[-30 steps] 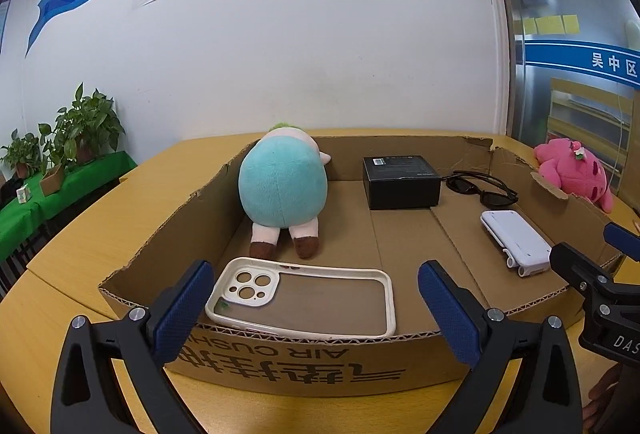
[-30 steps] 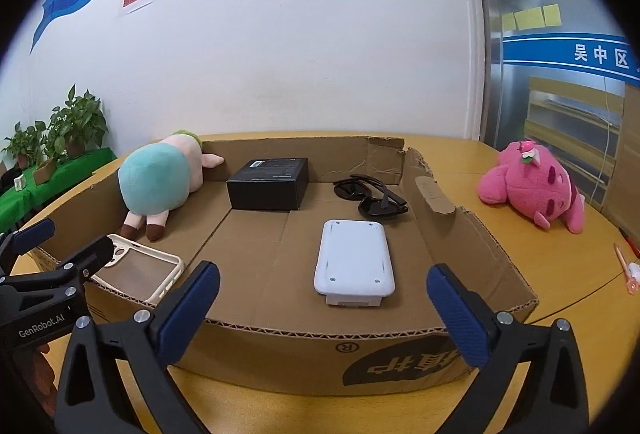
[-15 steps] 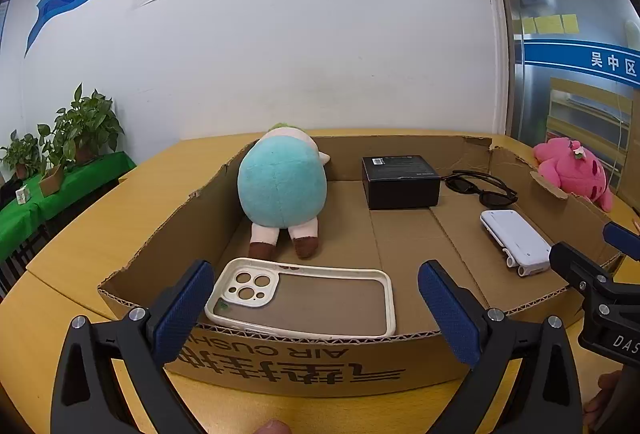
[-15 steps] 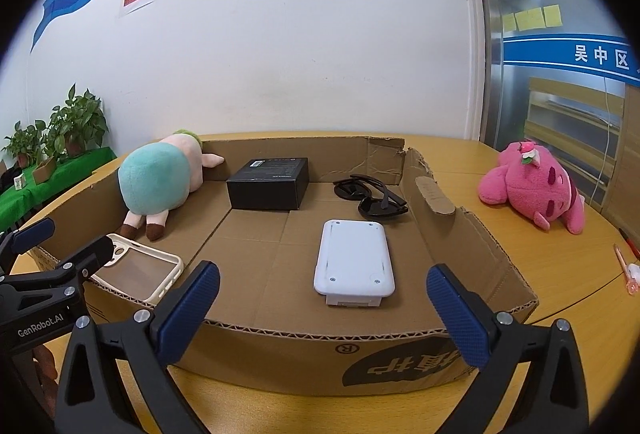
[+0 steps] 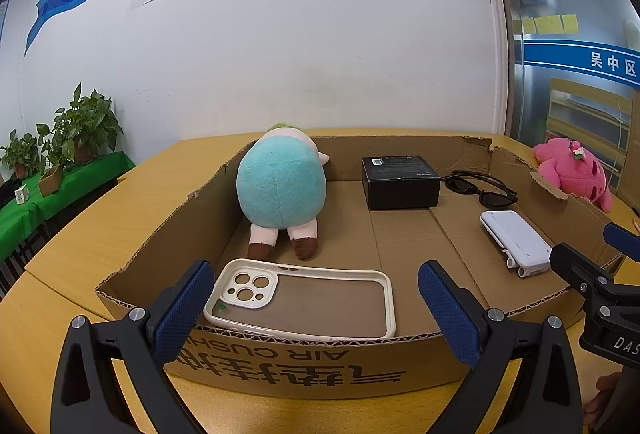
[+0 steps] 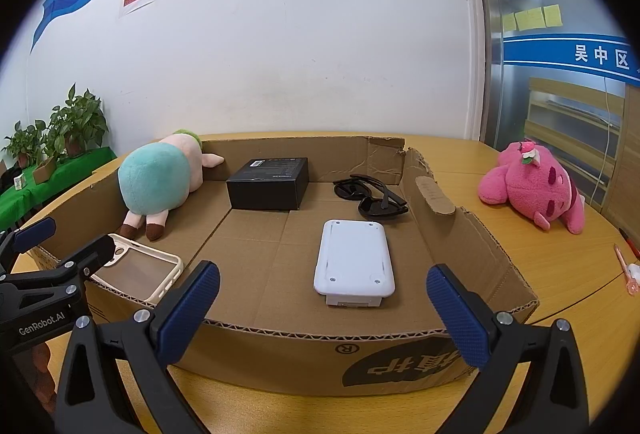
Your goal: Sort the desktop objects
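A shallow cardboard box (image 5: pixel 304 374) (image 6: pixel 480 234) lies on the wooden table. Inside it are a teal plush (image 5: pixel 280 190) (image 6: pixel 156 182), a black box (image 5: pixel 400 180) (image 6: pixel 270 184), black sunglasses (image 5: pixel 480 188) (image 6: pixel 372 198), a white device (image 5: pixel 516 240) (image 6: pixel 354 260) and a cream phone case (image 5: pixel 304 298) (image 6: pixel 138 272). My left gripper (image 5: pixel 312 310) hangs open before the box's near wall, by the phone case. My right gripper (image 6: pixel 320 310) is open too, in front of the white device. A pink plush (image 6: pixel 534 186) (image 5: pixel 572 170) lies outside the box on the right.
A pen (image 6: pixel 626 268) lies at the table's right edge. Potted plants (image 5: pixel 76 130) stand on a green-covered table at the left. A white wall runs behind the table, with a glass partition at the right.
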